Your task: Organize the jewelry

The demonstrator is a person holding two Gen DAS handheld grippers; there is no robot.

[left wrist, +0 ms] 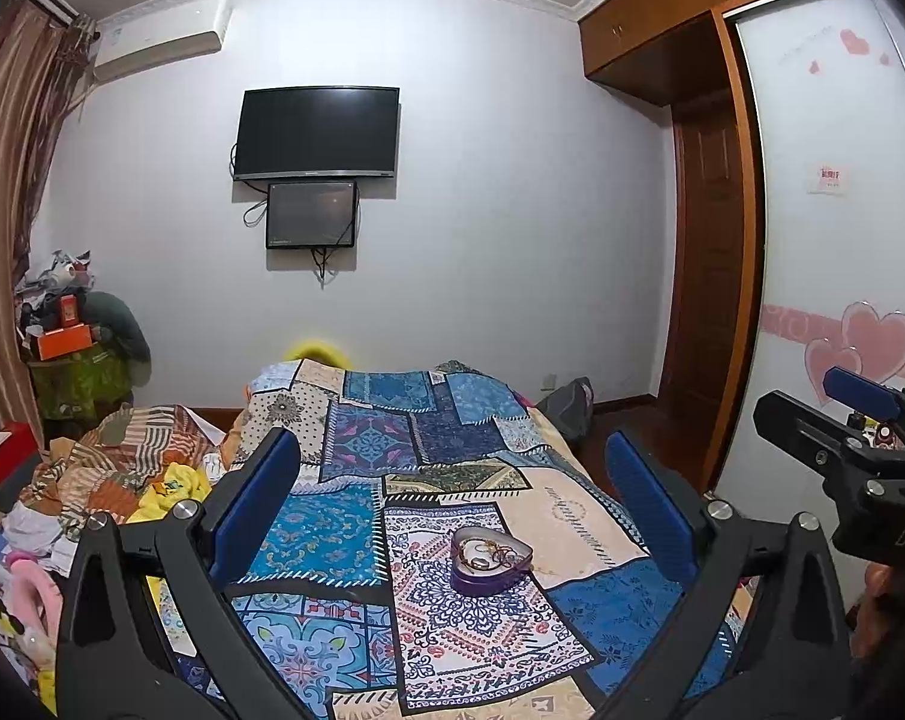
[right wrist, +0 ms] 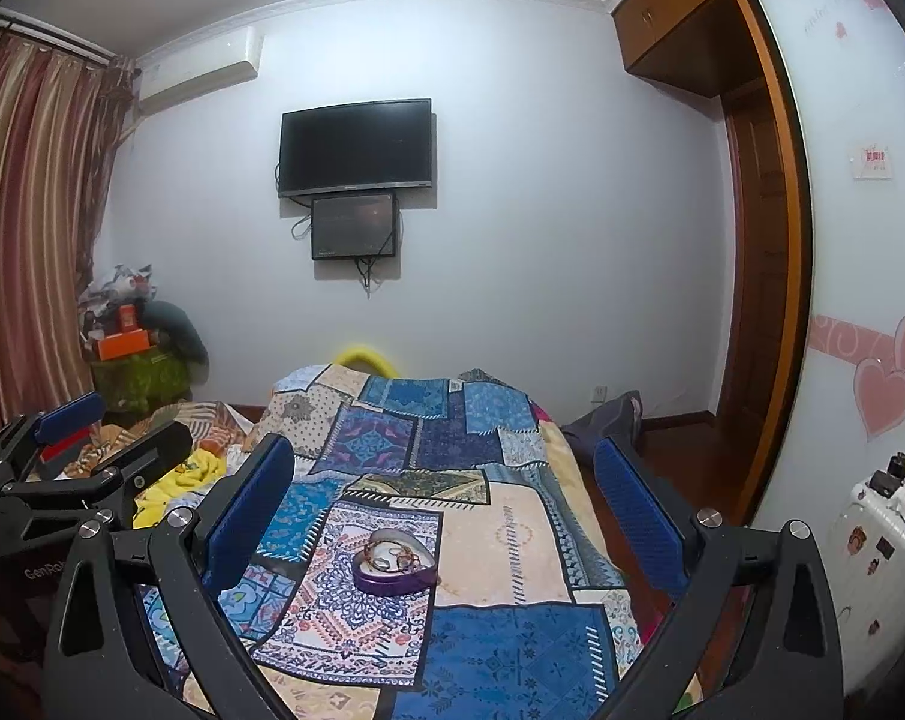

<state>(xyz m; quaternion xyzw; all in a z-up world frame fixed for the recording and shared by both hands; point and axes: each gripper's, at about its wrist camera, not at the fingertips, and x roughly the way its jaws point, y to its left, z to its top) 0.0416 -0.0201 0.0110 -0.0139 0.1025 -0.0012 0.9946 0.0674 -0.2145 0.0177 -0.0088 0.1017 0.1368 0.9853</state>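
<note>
A purple heart-shaped jewelry box (left wrist: pixel 492 564) sits open on the patchwork bedspread (left wrist: pixel 386 462), with rings and bracelets (left wrist: pixel 488 555) inside. It also shows in the right wrist view (right wrist: pixel 396 567), jewelry (right wrist: pixel 392 555) inside it. My left gripper (left wrist: pixel 452 480) is open and empty, held above the bed with the box ahead between its blue pads. My right gripper (right wrist: pixel 443 480) is open and empty, likewise above the bed short of the box. The right gripper shows at the right edge of the left view (left wrist: pixel 842 420); the left gripper shows at the left of the right view (right wrist: pixel 104 438).
Crumpled clothes and bedding (left wrist: pixel 122 468) lie left of the bedspread. A cluttered pile (left wrist: pixel 74 336) stands in the far left corner by curtains (right wrist: pixel 26 228). A TV (left wrist: pixel 317 132) hangs on the far wall. A wardrobe (left wrist: pixel 836 240) lines the right side; a white cabinet (right wrist: pixel 878 552) with trinkets stands right.
</note>
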